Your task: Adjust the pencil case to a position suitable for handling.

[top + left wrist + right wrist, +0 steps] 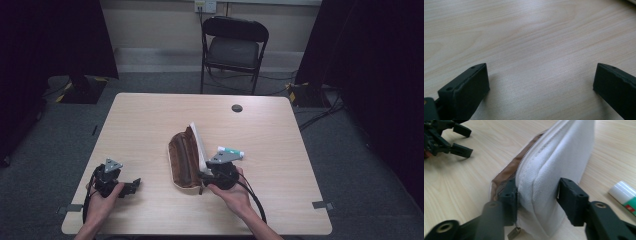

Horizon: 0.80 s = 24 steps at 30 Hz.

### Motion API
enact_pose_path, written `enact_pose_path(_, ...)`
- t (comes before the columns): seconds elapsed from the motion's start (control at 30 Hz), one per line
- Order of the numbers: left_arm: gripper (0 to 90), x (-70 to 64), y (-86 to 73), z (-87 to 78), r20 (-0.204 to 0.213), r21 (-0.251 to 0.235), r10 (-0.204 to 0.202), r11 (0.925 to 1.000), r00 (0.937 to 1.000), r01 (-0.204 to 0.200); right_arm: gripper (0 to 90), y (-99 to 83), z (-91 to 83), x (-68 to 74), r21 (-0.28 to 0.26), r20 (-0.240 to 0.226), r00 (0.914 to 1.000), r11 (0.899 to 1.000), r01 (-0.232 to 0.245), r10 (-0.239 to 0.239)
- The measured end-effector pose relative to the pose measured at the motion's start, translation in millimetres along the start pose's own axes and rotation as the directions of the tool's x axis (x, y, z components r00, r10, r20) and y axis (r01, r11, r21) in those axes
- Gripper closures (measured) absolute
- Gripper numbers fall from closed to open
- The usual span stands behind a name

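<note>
White canvas is what we have pinched in our right tool (pixel 537 195): the near end of the pouch (pixel 186 157), mid-desk (pixel 150 115), with its brown lining gaping open. Our left tool (pixel 131 187) sits wide and empty, well apart. We judge the opening done and filling left, with the glue stick (pixel 230 151) just beside. The zip pull is half cut off; the pouch's inside is hard to read.

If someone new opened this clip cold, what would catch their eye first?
Most likely the pouch at mid-table, its brown lining gaping open and its white side lifted upright. The right tool is clamped on that white side, near the zipper end. After that, the left tool, resting open on the bare table at the near left, and the glue stick just right of the pouch.
</note>
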<state>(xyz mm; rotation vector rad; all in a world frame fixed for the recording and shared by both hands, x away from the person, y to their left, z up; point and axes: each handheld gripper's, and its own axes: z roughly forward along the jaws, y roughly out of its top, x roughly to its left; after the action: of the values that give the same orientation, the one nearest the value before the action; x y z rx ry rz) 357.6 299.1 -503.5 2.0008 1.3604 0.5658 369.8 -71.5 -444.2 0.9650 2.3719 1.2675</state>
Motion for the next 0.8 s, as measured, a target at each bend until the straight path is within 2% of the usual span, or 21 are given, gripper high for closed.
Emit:
enact_pose_path(0.13, 0.0, 0.0, 0.0, 0.0, 0.0, 0.0, 0.0, 1.0, 1.0, 0.0, 60.1, -2.0, -3.7, -8.1, -0.001, 0.015, 0.9997, 1.0, -0.022, 0.022)
enact_pose_path(0.2, 0.0, 0.0, 0.0, 0.0, 0.0, 0.0, 0.0, 1.0, 1.0, 0.0, 62.4, -2.5, -5.7, -10.4, 0.0, 0.016, 0.9997, 1.0, -0.017, 0.017)
enact_pose_path(0.43, 0.0, 0.0, 0.0, 0.0, 0.001, 0.0, 0.0, 1.0, 1.0, 0.0, 71.0, -7.6, -14.8, -19.0, 0.008, -0.008, 0.9999, 1.0, -0.012, 0.012)
enact_pose_path(0.5, 0.0, 0.0, 0.0, 0.0, 0.001, 0.0, 0.0, 1.0, 1.0, 0.0, 74.0, -8.9, -17.6, -21.5, 0.007, -0.023, 0.9996, 1.0, -0.014, 0.015)
enact_pose_path(0.63, 0.0, 0.0, 0.0, 0.0, 0.001, 0.0, 0.0, 1.0, 1.0, 0.0, 77.6, -9.1, -22.3, -22.1, 0.009, -0.068, 0.9975, 1.0, 0.019, -0.019)
enact_pose_path(0.8, 0.0, 0.0, 0.0, 0.1, 0.001, -0.001, -0.001, 1.0, 1.0, 0.001, 80.2, -6.7, -28.2, -18.1, -0.007, -0.149, 0.9858, 0.997, 0.078, -0.079)
